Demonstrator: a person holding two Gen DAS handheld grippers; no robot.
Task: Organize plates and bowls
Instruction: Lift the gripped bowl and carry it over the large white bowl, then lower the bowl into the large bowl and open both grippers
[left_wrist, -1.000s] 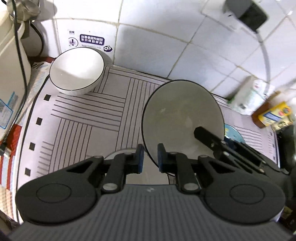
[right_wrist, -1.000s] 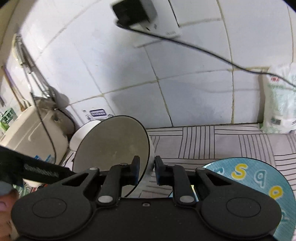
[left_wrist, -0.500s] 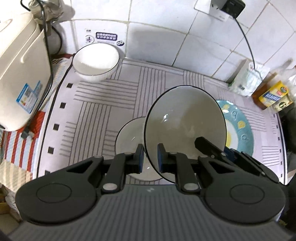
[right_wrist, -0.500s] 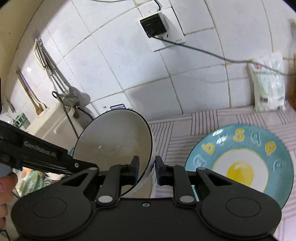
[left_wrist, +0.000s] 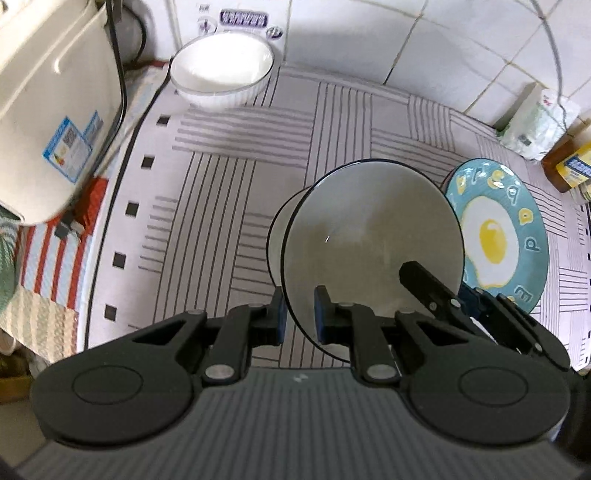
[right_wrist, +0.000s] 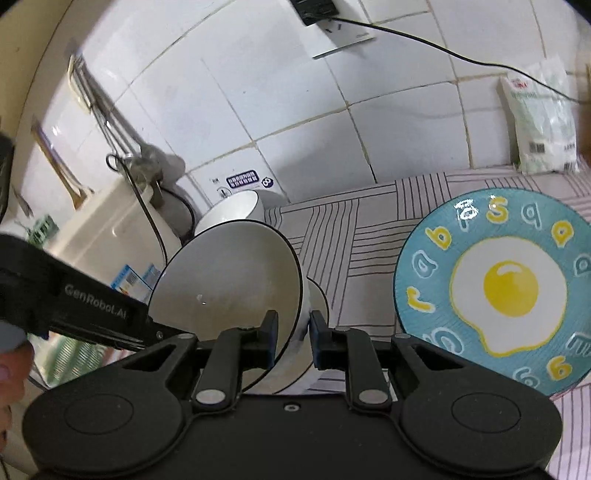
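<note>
A white bowl with a thin black rim (left_wrist: 373, 236) hangs tilted above the striped mat (left_wrist: 240, 147). My left gripper (left_wrist: 298, 318) is shut on its near rim. My right gripper (left_wrist: 466, 295) grips the rim further right; in the right wrist view that gripper (right_wrist: 291, 332) is shut on the same bowl (right_wrist: 229, 280), with my left gripper (right_wrist: 153, 330) at the bowl's left edge. Just under the held bowl a second white bowl (left_wrist: 277, 236) sits on the mat, mostly hidden. A ribbed white bowl (left_wrist: 221, 70) stands at the back left. A blue fried-egg plate (left_wrist: 498, 236) lies to the right.
A cream rice cooker (left_wrist: 48, 110) stands at the left edge with its cable along the wall. A white bag (left_wrist: 535, 114) and a brown bottle (left_wrist: 569, 166) stand at the back right. A wall socket (right_wrist: 321, 14) and hanging utensils (right_wrist: 96, 99) are on the tiles.
Both grippers have carried the bowl away from the back wall and the ribbed bowl, toward the blue plate. It now hangs over the second white bowl. Both grips are unchanged.
</note>
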